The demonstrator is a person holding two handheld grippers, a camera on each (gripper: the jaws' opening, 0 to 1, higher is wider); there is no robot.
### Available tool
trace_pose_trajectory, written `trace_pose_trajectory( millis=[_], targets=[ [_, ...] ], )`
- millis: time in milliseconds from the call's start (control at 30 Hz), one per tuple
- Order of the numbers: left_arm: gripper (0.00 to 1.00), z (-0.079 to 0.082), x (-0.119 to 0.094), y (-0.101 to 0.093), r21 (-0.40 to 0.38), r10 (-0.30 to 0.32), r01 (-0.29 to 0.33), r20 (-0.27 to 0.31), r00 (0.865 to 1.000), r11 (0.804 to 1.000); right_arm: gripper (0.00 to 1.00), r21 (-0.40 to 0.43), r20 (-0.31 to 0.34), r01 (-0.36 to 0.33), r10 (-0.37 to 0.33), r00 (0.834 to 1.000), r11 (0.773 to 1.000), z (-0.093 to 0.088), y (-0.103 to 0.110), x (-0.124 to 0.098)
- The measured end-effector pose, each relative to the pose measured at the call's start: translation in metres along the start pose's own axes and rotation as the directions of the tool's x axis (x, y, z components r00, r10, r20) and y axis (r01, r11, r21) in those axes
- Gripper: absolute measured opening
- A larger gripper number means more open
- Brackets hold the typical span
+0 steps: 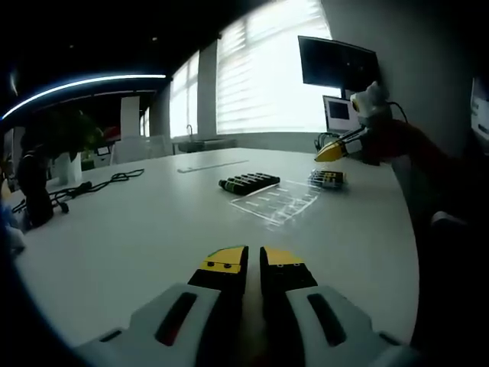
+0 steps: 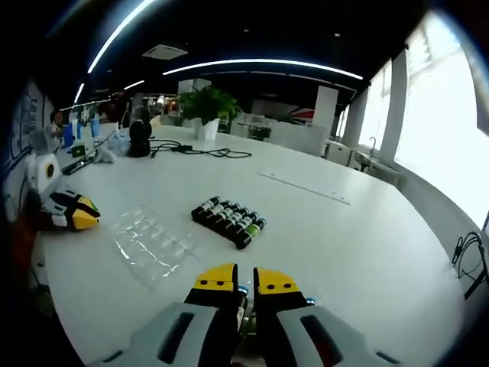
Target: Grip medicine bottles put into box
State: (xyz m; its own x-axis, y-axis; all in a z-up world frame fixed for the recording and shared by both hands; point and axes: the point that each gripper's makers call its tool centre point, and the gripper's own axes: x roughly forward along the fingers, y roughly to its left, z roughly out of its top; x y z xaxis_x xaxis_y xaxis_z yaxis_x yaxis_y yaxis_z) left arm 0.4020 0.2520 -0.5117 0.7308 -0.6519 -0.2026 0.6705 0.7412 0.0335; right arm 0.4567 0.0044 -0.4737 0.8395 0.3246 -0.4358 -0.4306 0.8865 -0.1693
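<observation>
A row of dark medicine bottles lies mid-table, and it shows farther off in the left gripper view as the bottle row. Beside it lies a clear plastic box tray with moulded slots, the same tray seen from the other side. My right gripper has its jaws close together. It hovers over a second small cluster of bottles, whose caps peek out beside its jaws. That right gripper enters the left gripper view from the right. My left gripper is shut on nothing, low over bare table.
The white table is round-edged. Black cables, a dark stand and a potted plant sit at its far side. A thin flat strip lies past the bottles. A wall monitor hangs behind the right gripper.
</observation>
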Motion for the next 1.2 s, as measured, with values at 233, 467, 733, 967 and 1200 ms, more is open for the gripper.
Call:
trace_pose_trajectory(
  millis=[233,467,733,967,1200],
  targets=[
    [0.02,0.001,0.000,0.000,-0.008,-0.006,0.006,0.007,1.000,1.000,0.04,-0.002,0.000,-0.009,0.009,1.000,1.000,0.007,0.000,0.014],
    [0.02,0.001,0.000,0.000,-0.011,-0.008,0.008,0.009,1.000,1.000,0.07,-0.006,-0.013,-0.022,0.021,1.000,1.000,0.018,-0.003,0.035],
    [0.02,0.003,-0.001,-0.001,-0.016,-0.013,0.013,0.016,1.000,1.000,0.07,0.012,-0.056,-0.023,0.024,0.998,1.000,0.014,-0.009,0.061],
    [0.02,0.003,0.000,-0.002,-0.012,-0.016,0.016,0.014,1.000,1.000,0.07,0.085,-0.068,-0.030,0.036,0.997,0.996,0.013,-0.011,0.075],
    [0.02,0.003,0.000,-0.003,-0.014,-0.020,0.021,0.018,1.000,1.000,0.07,0.141,-0.096,-0.025,0.039,0.995,0.990,0.009,-0.014,0.094]
  ],
)
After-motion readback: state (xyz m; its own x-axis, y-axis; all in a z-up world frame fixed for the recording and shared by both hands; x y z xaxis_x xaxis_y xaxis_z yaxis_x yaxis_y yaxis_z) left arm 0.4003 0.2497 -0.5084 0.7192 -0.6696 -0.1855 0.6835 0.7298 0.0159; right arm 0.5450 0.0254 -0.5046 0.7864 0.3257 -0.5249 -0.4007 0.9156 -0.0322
